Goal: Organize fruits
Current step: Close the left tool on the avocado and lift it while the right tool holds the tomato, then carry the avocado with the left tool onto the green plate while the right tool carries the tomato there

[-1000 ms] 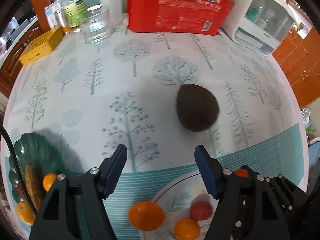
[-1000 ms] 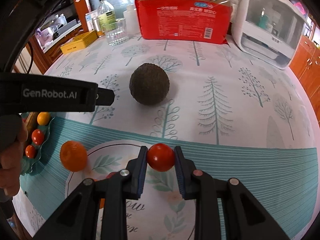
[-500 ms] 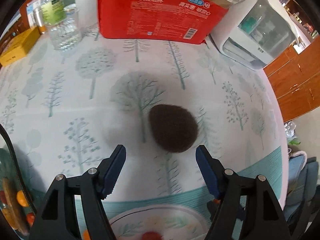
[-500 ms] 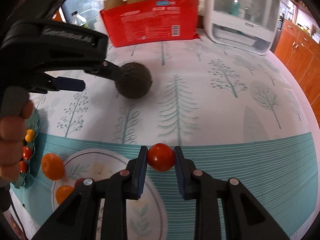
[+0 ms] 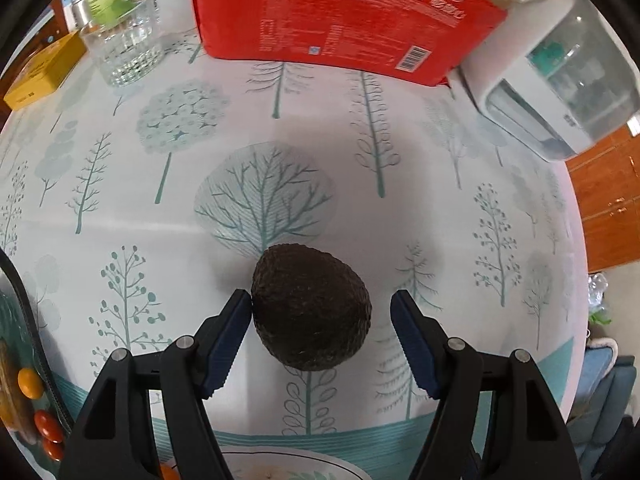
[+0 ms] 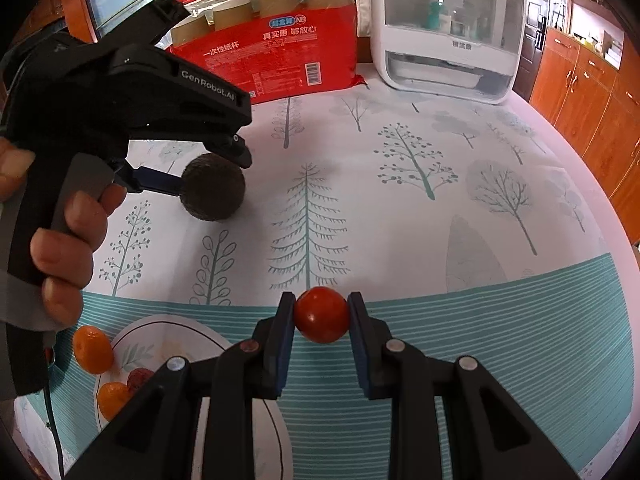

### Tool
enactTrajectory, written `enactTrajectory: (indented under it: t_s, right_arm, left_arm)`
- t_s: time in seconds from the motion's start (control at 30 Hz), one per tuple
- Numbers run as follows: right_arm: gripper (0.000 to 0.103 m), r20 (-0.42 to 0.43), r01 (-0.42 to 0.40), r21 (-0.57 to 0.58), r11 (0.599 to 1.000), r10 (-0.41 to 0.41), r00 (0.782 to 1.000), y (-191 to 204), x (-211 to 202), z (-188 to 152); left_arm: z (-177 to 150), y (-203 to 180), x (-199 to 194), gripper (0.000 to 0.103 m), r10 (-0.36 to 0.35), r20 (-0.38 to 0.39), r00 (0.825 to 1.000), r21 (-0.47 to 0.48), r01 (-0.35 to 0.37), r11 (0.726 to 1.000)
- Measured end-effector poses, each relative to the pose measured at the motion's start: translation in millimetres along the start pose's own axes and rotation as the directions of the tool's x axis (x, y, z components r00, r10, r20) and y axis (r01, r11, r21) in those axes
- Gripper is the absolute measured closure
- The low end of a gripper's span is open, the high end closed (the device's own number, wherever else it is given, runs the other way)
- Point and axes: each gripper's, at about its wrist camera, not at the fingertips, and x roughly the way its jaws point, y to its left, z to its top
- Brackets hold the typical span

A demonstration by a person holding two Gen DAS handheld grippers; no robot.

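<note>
Both jaws are busy: right gripper [image 6: 321, 314] is clenched on a cherry tomato [image 6: 321, 315] above the table's teal-striped edge, left gripper [image 5: 320, 316] is spread wide around the avocado [image 5: 311, 306], one pad touching it, mid-table [image 5: 440, 208]. White plate [image 6: 160, 344] sits beneath.
</note>
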Motion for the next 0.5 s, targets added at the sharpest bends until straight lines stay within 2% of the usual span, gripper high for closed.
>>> enactTrajectory:
  t_s: [0.1, 0.17, 0.27, 0.5]
  right_arm:
    - [0.077, -0.009, -0.01, 0.003, 1.0, 0.01, 1.0, 0, 3, -2]
    - [0.077, -0.012, -0.014, 0.0, 1.0, 0.014, 1.0, 1, 4, -3]
    - [0.077, -0.015, -0.021, -0.005, 1.0, 0.021, 1.0, 2, 6, -3]
    - [0.077, -0.024, -0.031, -0.005, 1.0, 0.031, 0.999, 3, 7, -4]
  left_arm:
    - [2, 2, 7, 0.033, 0.009, -0.01, 1.0, -0.009, -0.01, 1.0]
    - [2, 6, 15, 0.039, -0.002, -0.037, 0.999, -0.033, 0.001, 0.999]
    - [0, 11, 20, 0.04, -0.044, -0.042, 0.998, -0.065, 0.041, 0.997]
    - [-7, 10, 16, 0.042, -0.024, -0.023, 0.999, -0.039, 0.024, 0.999]
